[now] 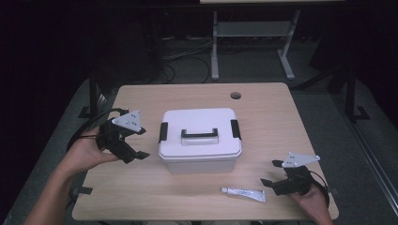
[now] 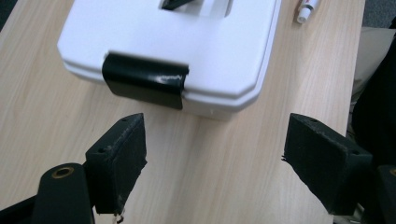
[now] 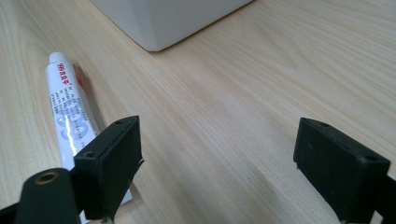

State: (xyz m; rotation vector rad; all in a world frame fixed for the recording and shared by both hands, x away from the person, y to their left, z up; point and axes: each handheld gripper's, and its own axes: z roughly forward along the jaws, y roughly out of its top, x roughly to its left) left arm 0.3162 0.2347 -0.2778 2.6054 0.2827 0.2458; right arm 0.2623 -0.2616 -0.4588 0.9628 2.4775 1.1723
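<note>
A white lidded plastic box [image 1: 200, 139] with black side latches and a black recessed handle sits at the middle of the light wooden table [image 1: 197, 96]. Left of the box, the left gripper [image 1: 137, 151] is held just above the tabletop in a raised hand, jaws spread wide, empty, and aimed at the box's left latch [image 2: 144, 80]. In front of the box, toward its right corner, lies a small white tube [image 1: 243, 193]. Just right of the tube, the right gripper [image 1: 271, 173] is held low in the other hand, jaws parted and empty.
</note>
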